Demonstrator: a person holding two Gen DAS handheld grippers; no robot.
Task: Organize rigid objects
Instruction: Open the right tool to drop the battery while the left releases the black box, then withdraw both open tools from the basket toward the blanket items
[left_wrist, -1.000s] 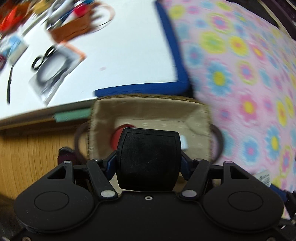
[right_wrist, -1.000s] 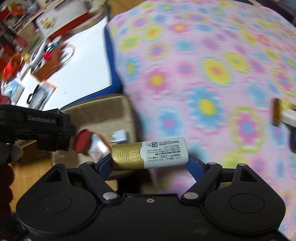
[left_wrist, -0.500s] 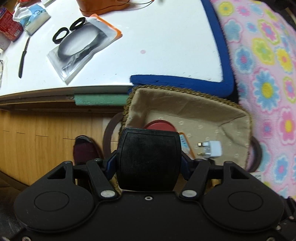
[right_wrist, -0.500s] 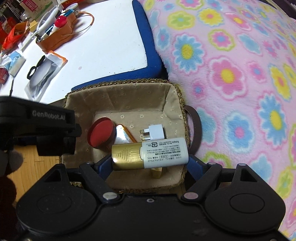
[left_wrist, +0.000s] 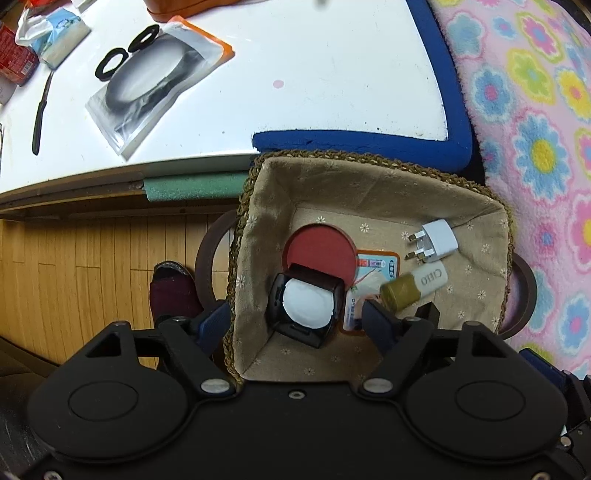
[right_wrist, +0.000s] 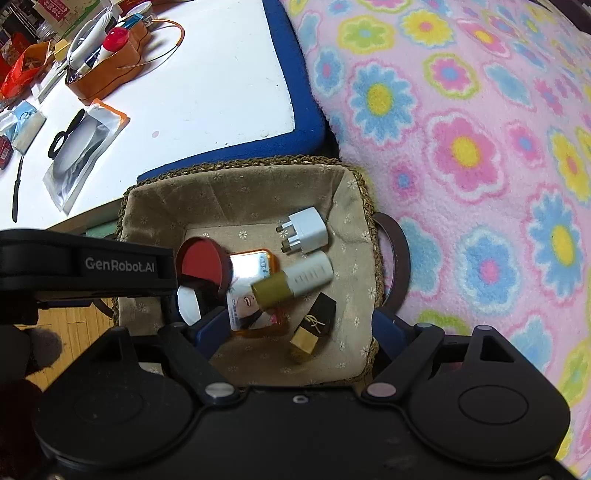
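Both tools have just let go. Half a second ago the left tool (left_wrist: 295, 321) clamped a black compact and the right tool (right_wrist: 291, 332) held a gold-capped white tube; now each stands wide with nothing between its fingers. The black compact (left_wrist: 304, 308) lies inside the basket (left_wrist: 369, 173), near its close left corner, open side up and showing a white disc, leaning against the red round lid (left_wrist: 319, 251). The gold-capped tube (right_wrist: 293, 278) looks slightly blurred, so it may not have settled; it lies tilted across the orange-edged card (right_wrist: 251, 295), just in front of the white plug adapter (right_wrist: 304, 229). A small black-and-gold box (right_wrist: 314, 326) lies near the close right side. Judging by this, two more rigid items are stowed and both tools are free to fetch others. Beyond the basket, the white tabletop (left_wrist: 314, 74) with its blue edge carries a bagged black ring (left_wrist: 147, 81) and a brown pouch (right_wrist: 107, 70) of pens; the floral blanket (right_wrist: 461, 129) spreads to the right.
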